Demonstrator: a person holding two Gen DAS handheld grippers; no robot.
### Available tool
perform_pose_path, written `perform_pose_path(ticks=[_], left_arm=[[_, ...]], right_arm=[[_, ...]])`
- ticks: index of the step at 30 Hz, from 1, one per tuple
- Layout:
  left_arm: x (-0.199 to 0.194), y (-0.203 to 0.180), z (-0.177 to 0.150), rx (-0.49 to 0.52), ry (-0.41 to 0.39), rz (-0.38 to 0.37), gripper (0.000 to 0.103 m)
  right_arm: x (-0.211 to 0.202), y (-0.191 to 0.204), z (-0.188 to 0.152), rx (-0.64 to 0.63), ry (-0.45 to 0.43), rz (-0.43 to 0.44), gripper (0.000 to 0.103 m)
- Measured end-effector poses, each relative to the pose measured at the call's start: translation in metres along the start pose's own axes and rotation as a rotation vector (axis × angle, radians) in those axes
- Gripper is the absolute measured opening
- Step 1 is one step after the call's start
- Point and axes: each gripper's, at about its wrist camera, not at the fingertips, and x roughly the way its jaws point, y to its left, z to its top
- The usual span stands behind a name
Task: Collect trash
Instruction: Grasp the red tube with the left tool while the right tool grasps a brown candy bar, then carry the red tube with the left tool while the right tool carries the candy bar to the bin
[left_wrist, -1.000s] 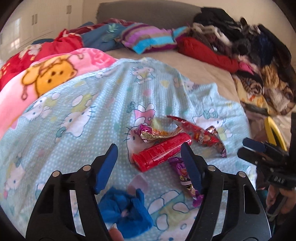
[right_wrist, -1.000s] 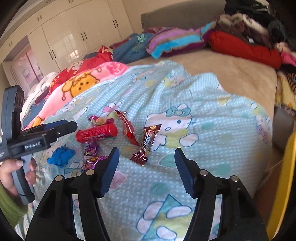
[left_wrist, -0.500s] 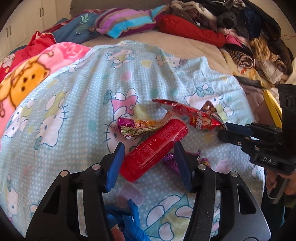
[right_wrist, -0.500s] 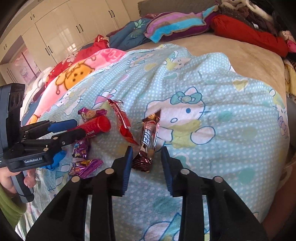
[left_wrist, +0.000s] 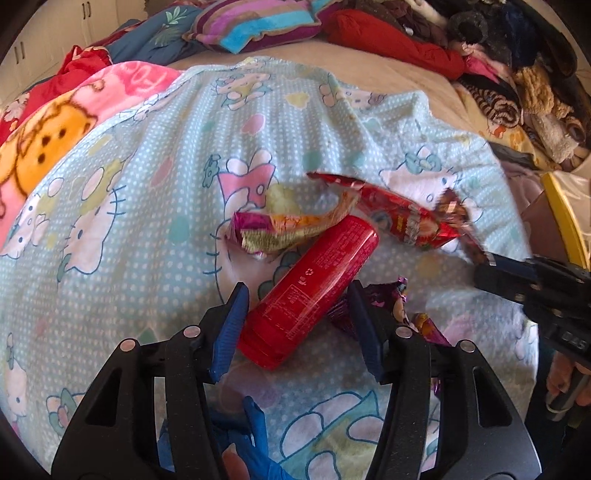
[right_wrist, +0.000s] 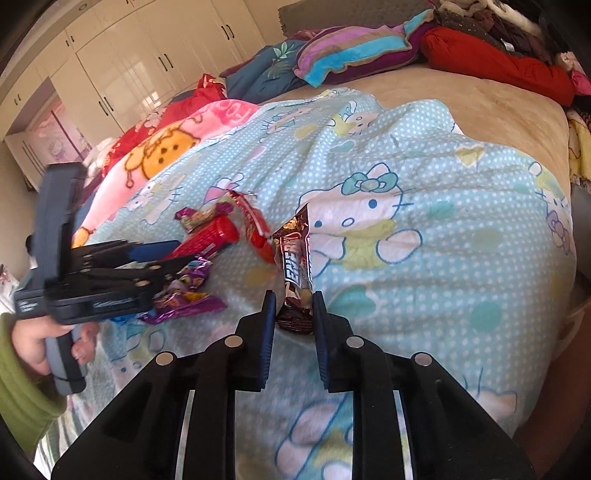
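Two hand-held grippers are seen over a pale blue cartoon-print blanket (right_wrist: 424, 177) strewn with snack litter. In the left wrist view, the left gripper (left_wrist: 297, 325) fills the lower centre of the frame, and a red tube (left_wrist: 310, 291) lies between its blue pads. The tube's long axis runs diagonally, from the lower centre up toward the right, so it sits skewed across the jaws rather than square to them. The jaws are half open around its lower end; whether the pads press on it cannot be told. Crumpled wrappers (left_wrist: 284, 229) lie just beyond the tube, toward mid-frame. In the right wrist view, the right gripper (right_wrist: 293, 314) sits at lower centre, and a brown candy bar wrapper (right_wrist: 295, 266) lies between its pads, its long axis pointing almost straight away up the frame. These jaws are closing on the wrapper's near end, with little gap left. Each item is judged nearest to the gripper already straddling it.
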Motion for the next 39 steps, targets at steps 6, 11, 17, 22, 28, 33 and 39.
perform_pose_path(ticks=[6,11,17,22,28,33,39], left_arm=[[0.003,0.005,-0.006,-0.042,0.009,0.055,0.033],[-0.014,-0.002,-0.014,-0.058,-0.037,0.045,0.028],[-0.044,-0.003,-0.031,-0.165,-0.13,0.014,0.027],[-0.075,-0.012,-0.047,-0.24,-0.211,-0.023,0.027],[-0.105,-0.035,-0.06,-0.247,-0.277,-0.06,0.027],[-0.121,-0.053,-0.065,-0.24,-0.313,-0.087,0.027],[-0.129,-0.074,-0.065,-0.22,-0.327,-0.099,0.027]], right_arm=[[-0.025,0.004,-0.011,-0.005,-0.026,0.033,0.019],[-0.042,0.011,-0.019,-0.03,-0.047,0.046,0.019],[-0.055,0.013,-0.027,-0.032,-0.052,0.058,0.019],[-0.067,0.014,-0.031,-0.046,-0.057,0.062,0.019],[-0.081,0.015,-0.039,-0.054,-0.065,0.062,0.019],[-0.091,0.016,-0.04,-0.065,-0.076,0.065,0.019],[-0.11,0.018,-0.039,-0.076,-0.107,0.073,0.019]])
